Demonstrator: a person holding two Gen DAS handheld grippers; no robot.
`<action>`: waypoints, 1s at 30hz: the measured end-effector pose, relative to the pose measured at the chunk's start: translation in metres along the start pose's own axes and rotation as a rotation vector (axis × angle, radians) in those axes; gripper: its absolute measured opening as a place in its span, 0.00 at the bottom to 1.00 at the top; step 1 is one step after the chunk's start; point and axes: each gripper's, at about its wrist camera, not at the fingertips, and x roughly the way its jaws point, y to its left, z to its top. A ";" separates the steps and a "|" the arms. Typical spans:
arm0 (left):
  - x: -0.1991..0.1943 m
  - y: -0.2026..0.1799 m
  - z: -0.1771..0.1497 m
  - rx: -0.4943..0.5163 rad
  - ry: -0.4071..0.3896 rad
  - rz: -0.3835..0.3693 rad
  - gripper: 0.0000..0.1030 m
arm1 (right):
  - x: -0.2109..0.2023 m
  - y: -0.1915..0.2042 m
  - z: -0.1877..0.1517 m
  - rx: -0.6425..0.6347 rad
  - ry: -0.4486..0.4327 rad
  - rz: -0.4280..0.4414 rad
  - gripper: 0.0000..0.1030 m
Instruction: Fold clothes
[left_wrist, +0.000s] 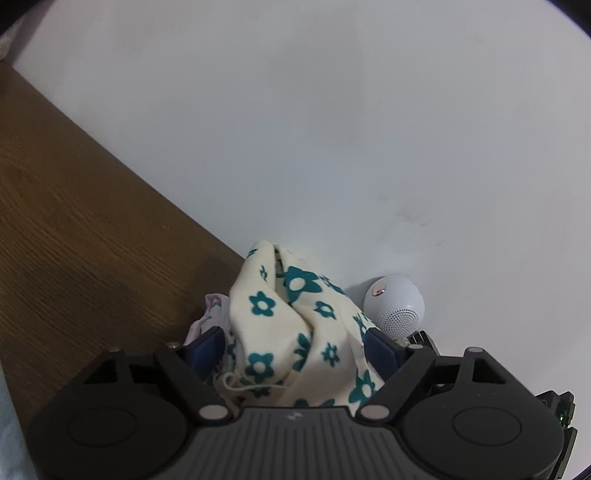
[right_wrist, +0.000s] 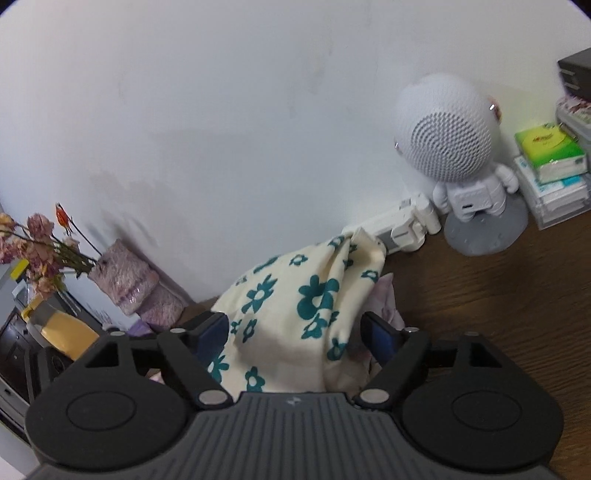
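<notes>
Two grippers meet over a brown wooden table against a white wall. Left gripper and right gripper each have cream floral cloth bunched between spread fingers; whether they grip it, I cannot tell. At two o'clock stands an astronaut figure; at nine, dried flowers.

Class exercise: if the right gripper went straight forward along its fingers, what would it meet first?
The right gripper would press further into the cream floral cloth already bunched between its wide-set fingers. Beyond that, probably the white wall, though depth is hard to judge.
</notes>
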 end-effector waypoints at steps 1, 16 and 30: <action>-0.003 -0.001 -0.002 0.011 -0.010 0.012 0.81 | -0.003 0.000 0.000 -0.001 -0.008 0.000 0.83; -0.074 -0.054 -0.043 0.480 -0.173 0.324 1.00 | -0.060 0.044 -0.021 -0.222 -0.115 -0.047 1.00; -0.183 -0.059 -0.111 0.468 -0.156 0.521 1.00 | -0.099 0.113 -0.099 -0.415 -0.076 -0.106 1.00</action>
